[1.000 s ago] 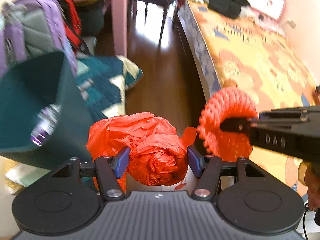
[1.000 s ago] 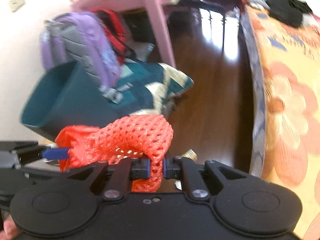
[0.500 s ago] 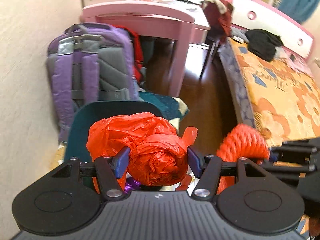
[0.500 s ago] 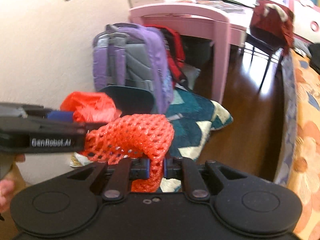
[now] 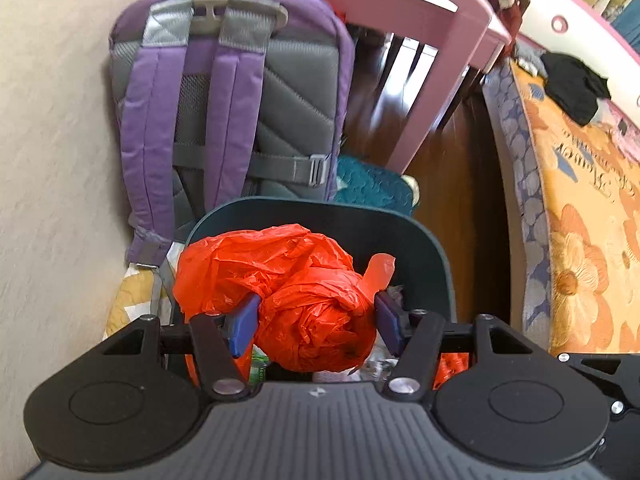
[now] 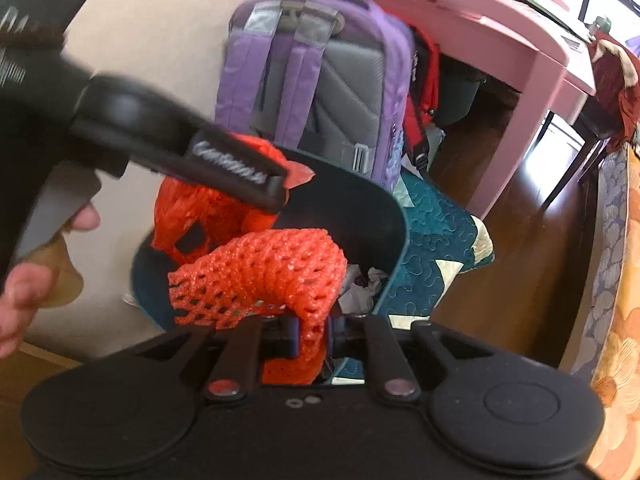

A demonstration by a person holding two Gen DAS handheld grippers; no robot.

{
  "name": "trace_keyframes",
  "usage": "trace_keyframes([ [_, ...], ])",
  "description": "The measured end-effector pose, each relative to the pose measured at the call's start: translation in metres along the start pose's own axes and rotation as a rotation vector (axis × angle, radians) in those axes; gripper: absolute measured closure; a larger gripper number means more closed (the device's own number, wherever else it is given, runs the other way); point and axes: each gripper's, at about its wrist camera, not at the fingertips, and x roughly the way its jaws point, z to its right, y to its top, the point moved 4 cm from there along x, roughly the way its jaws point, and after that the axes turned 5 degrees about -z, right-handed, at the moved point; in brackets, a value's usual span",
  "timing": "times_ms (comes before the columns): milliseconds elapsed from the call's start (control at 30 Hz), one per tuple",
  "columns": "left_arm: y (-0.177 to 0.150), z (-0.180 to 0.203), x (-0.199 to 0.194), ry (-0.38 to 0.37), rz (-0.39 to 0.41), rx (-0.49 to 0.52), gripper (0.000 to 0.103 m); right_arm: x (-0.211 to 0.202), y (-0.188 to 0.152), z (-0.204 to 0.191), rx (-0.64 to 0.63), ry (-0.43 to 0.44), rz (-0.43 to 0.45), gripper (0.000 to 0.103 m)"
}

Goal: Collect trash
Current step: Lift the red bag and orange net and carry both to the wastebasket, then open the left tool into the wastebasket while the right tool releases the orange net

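Note:
My left gripper [image 5: 314, 326] is shut on a crumpled red plastic bag [image 5: 296, 292] and holds it over the open dark teal trash bin [image 5: 436, 256]. My right gripper [image 6: 310, 330] is shut on an orange foam net sleeve [image 6: 264, 276], also above the bin [image 6: 360, 216]. In the right wrist view the left gripper [image 6: 280, 184] with its red bag [image 6: 200, 216] crosses from the upper left. Crumpled paper trash [image 6: 362, 282] lies inside the bin.
A purple and grey backpack [image 5: 236, 96] leans on the wall behind the bin. A teal quilt [image 6: 436, 240] lies on the floor beside it. A pink desk [image 5: 404, 20] stands behind. The bed [image 5: 580, 200] runs along the right, past a strip of wooden floor.
Both grippers have moved down and closer over the bin, each still holding its piece. The bin mouth now sits directly below them.

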Motion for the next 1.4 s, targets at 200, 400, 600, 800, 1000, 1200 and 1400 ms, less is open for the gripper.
trace_keyframes([
  [200, -0.001, -0.003, 0.034, 0.015, -0.071, 0.048, 0.042, 0.033, 0.004, -0.013, -0.051, -0.072, -0.058, 0.091],
  [400, -0.005, 0.003, 0.061, 0.018, -0.137, 0.106, 0.042, 0.05, 0.002, -0.015, -0.054, -0.111, -0.093, 0.086],
  [600, -0.008, 0.005, 0.076, 0.01, -0.177, 0.117, 0.041, 0.057, -0.001, -0.013, -0.038, -0.123, -0.124, 0.082],
  [800, -0.011, 0.005, 0.079, -0.002, -0.184, 0.125, 0.037, 0.061, -0.004, -0.015, -0.051, -0.122, -0.129, 0.069],
  [1000, -0.014, 0.007, 0.07, -0.011, -0.16, 0.15, 0.031, 0.056, -0.007, -0.02, -0.05, -0.111, -0.11, 0.057],
  [1200, -0.017, 0.006, 0.049, -0.01, -0.111, 0.167, 0.027, 0.039, -0.008, -0.018, -0.021, -0.083, -0.066, 0.044],
  [1400, -0.022, 0.003, 0.019, 0.003, -0.045, 0.192, 0.027, 0.013, -0.012, -0.016, 0.042, -0.025, -0.003, 0.028],
])
